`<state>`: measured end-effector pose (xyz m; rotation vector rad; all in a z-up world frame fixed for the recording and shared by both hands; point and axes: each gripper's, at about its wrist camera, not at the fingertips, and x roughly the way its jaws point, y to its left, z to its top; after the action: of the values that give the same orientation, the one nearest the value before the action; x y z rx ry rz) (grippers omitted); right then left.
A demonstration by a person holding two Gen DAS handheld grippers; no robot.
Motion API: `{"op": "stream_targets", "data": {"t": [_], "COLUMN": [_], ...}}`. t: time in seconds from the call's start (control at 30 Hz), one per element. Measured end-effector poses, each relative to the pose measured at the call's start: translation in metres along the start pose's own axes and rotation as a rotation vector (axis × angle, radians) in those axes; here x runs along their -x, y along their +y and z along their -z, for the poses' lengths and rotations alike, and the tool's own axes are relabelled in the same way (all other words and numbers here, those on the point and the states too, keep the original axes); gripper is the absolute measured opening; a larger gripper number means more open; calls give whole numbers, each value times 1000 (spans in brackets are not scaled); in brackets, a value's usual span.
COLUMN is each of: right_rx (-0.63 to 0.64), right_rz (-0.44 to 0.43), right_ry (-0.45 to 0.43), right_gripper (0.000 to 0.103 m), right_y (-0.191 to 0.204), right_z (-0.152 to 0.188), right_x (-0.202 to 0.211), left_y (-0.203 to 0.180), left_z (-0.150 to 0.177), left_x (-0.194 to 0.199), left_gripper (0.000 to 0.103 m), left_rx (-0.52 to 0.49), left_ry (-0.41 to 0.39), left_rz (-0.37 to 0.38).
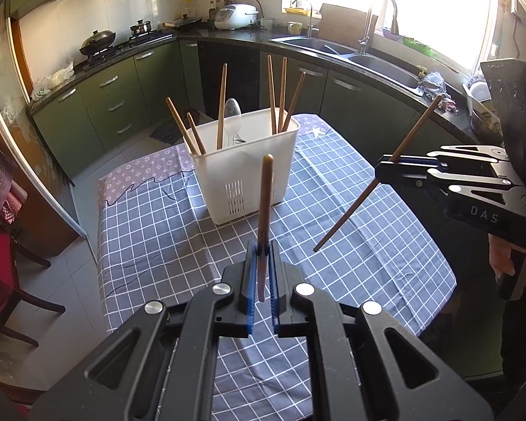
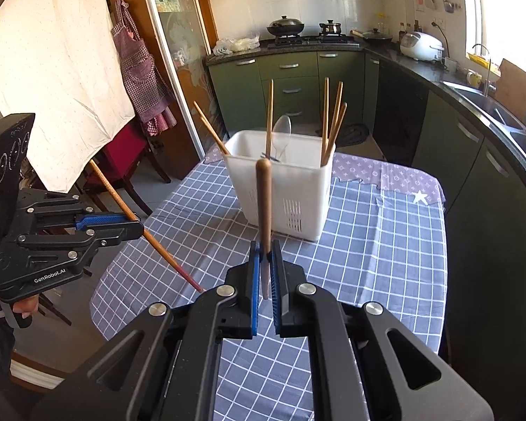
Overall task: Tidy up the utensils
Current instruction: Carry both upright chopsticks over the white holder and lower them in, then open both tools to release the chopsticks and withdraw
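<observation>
A white plastic utensil holder (image 1: pixel 249 172) stands on the checked tablecloth; it also shows in the right wrist view (image 2: pixel 280 193). It holds several wooden chopsticks (image 1: pixel 222 105) and a clear plastic spoon (image 1: pixel 233 115). My left gripper (image 1: pixel 263 249) is shut on a wooden chopstick (image 1: pixel 265 203), held upright in front of the holder. My right gripper (image 2: pixel 264 251) is shut on another wooden chopstick (image 2: pixel 264 200), also in front of the holder. In the left wrist view the right gripper (image 1: pixel 385 168) holds its chopstick (image 1: pixel 413 133) tilted, right of the holder. The left gripper (image 2: pixel 136 224) shows at the left of the right wrist view.
The table (image 1: pixel 385 256) has a blue checked cloth, with its edges near on the left and right. Green kitchen cabinets (image 1: pixel 122 94) and a counter with a sink (image 1: pixel 378 63) run behind it. A red chair (image 1: pixel 3 266) stands left of the table.
</observation>
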<state>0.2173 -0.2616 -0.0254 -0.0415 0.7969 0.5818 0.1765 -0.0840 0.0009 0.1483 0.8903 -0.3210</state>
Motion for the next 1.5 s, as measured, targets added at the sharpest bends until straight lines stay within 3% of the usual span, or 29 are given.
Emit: {"op": "stream_targets", "data": {"t": [0.2,0.4,0.57,0.7,1.13,1.33,1.5], "right_rx": [40,52,30,11,18,23,24], "right_rz": [-5,10,22,23,60,71,61], "right_ry": [-89,-184,-213,-210,-120,-79,-104], "right_gripper": [7,7,7,7,7,7,9], "right_y": [9,9,-4,-15,-31,-36,-29], "right_z": [-46,-99,-140,-160,-137,-124,-116], "right_x": [34,61,56,36,-64,-89,-73], "left_y": [4,12,23,31,54,49,47], "left_z": [-40,-94,-135,-155,-148,-134,-127], "left_x": [22,51,60,46,-53,-69,-57], "left_gripper": [7,7,7,7,7,10,16], "left_rx": [4,19,44,60,104,93,93], "left_ry": [-39,-130,-200,-220,-87,-71,-107], "left_rz": [12,1,-14,-40,-52,-75,-71]}}
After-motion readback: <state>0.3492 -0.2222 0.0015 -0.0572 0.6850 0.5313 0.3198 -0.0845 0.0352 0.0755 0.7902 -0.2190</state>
